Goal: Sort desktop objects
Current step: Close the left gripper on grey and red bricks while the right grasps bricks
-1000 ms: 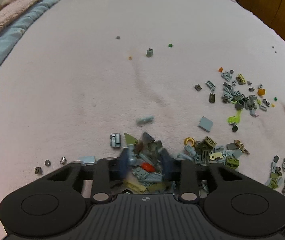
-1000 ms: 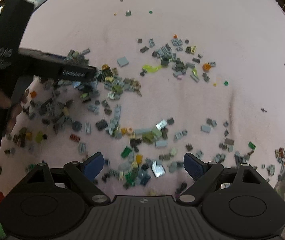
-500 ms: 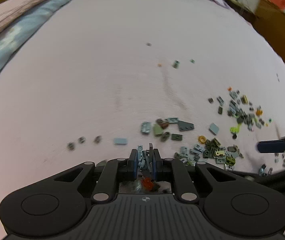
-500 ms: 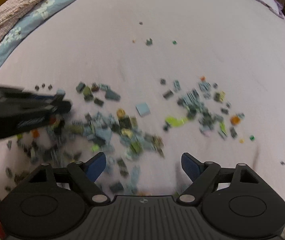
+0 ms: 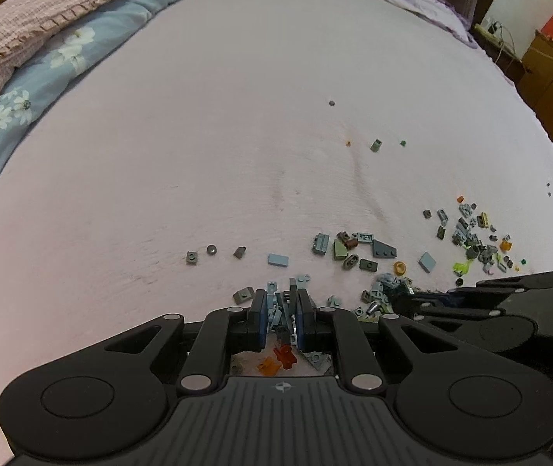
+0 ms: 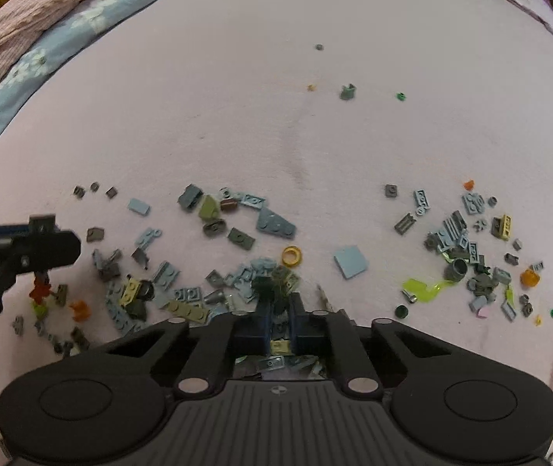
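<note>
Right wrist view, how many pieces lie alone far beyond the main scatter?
4: a grey round stud farthest out; nearer, in a row, a tiny orange piece, a grey-green brick and a green stud. Tinier ones may go unseen.

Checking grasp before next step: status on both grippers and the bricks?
Left gripper shut on grey bricks. Right gripper shut in brick pile. Nothing blocking; loose bricks scattered on pink sheet.

Dim, even indoor light, strong fisheye bending at edges, slight blur.
</note>
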A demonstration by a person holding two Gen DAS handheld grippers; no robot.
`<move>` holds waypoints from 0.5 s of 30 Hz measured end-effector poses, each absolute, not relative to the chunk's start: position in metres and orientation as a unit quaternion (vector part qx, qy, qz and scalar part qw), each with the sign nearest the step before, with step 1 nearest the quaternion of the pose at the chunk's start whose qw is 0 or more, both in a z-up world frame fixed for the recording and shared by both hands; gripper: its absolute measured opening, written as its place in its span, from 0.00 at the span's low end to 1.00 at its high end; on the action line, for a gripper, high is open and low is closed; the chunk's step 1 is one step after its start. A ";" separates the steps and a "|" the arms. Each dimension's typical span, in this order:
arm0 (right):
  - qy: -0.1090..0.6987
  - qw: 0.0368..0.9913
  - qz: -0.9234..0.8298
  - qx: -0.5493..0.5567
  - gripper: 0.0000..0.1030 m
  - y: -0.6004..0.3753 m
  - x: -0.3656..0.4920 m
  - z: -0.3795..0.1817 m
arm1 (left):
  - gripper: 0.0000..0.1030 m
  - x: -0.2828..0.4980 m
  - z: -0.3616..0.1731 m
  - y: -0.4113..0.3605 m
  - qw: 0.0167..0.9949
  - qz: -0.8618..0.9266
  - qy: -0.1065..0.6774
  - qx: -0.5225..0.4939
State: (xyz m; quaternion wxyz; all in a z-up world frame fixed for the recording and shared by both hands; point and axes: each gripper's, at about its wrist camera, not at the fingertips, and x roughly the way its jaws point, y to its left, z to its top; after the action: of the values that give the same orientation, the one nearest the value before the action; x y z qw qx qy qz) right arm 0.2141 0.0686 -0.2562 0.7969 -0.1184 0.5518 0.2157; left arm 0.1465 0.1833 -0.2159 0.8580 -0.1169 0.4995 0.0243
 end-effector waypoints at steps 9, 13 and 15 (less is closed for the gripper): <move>0.525 0.808 0.249 -0.102 0.07 0.055 0.198 -0.212 | 0.15 0.139 -0.198 0.171 0.865 0.002 0.489 -0.115; 0.505 0.819 0.253 -0.098 0.07 0.046 0.184 -0.181 | 0.15 0.132 -0.183 0.163 0.869 -0.009 0.481 -0.114; 0.495 0.825 0.254 -0.098 0.07 0.042 0.176 -0.167 | 0.15 0.128 -0.173 0.159 0.871 -0.017 0.477 -0.114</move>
State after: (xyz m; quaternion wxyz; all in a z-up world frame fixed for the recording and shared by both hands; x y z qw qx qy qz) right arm 0.1757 0.0416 -0.1668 0.8248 -0.0981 0.4955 0.2541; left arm 0.1275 0.1587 -0.1734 0.8715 -0.1144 0.4766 -0.0173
